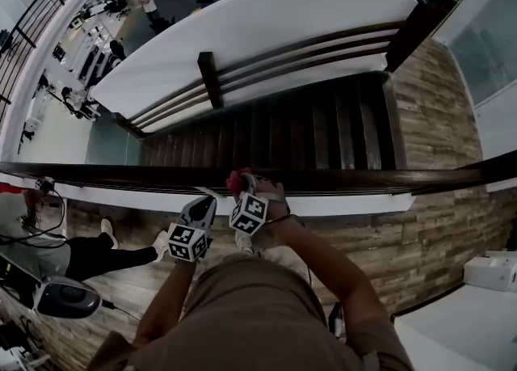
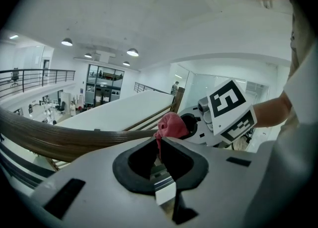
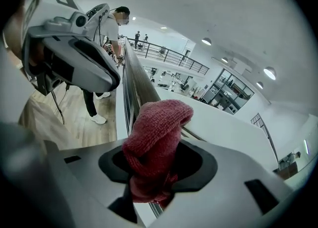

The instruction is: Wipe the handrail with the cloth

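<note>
1. The left tongs (image 2: 158,145) are closed together with nothing between them. In the head view their tips sit just left of centre, close below the handrail (image 1: 121,174).
2. The right tongs (image 3: 149,172) are clamped on a red cloth (image 3: 156,127), which bulges up out of the jaws.
3. In the head view the cloth is at mid-frame, at the near edge of the dark wooden handrail that runs across from left to right.
4. The 2 tongs are just beside each other.
5. Dark stairs (image 1: 307,127) fill the upper middle beyond the rail. A person's legs (image 1: 97,252) show at lower left.
</note>
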### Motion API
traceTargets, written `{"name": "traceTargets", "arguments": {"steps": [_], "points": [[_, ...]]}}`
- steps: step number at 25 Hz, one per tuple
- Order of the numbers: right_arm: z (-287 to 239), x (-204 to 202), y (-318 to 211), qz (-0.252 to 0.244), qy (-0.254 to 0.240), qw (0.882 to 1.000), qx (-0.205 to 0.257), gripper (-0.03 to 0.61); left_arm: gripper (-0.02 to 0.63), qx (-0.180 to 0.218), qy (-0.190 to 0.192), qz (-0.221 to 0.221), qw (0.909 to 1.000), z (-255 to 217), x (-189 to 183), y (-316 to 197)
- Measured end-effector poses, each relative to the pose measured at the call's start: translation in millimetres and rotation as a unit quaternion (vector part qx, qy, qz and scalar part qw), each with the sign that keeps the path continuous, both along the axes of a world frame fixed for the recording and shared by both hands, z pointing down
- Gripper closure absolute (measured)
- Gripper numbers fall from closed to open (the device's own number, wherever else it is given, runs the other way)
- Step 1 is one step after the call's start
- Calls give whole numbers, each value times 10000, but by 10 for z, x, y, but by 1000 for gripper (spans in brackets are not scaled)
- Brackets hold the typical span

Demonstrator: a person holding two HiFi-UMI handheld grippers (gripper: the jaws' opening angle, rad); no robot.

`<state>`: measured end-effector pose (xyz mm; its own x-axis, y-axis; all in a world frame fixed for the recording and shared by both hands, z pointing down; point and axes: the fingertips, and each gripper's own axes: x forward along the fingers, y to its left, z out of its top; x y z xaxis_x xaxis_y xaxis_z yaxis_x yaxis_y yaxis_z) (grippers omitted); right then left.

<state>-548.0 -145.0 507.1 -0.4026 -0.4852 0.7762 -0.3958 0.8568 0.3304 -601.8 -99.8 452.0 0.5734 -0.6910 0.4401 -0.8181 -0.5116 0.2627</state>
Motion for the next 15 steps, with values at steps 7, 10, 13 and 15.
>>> {"name": "traceTargets", "arguments": {"steps": [7,10,13,15], "points": [[-5,674,11,190,67,9997,-132,391,594,122,21,124,9998,-233,677,-41],[-95,896,-55,257,13,9995,-159,391,594,158,-10,156,9998,-357,976,-126],[-116,1053,31,318,-22,9992,-225,391,594,159,-63,198,9997,-413,1190,-43],[-116,1190,73,380,-73,9989,-264,393,594,195,-98,227,9995,-418,1342,7]]}}
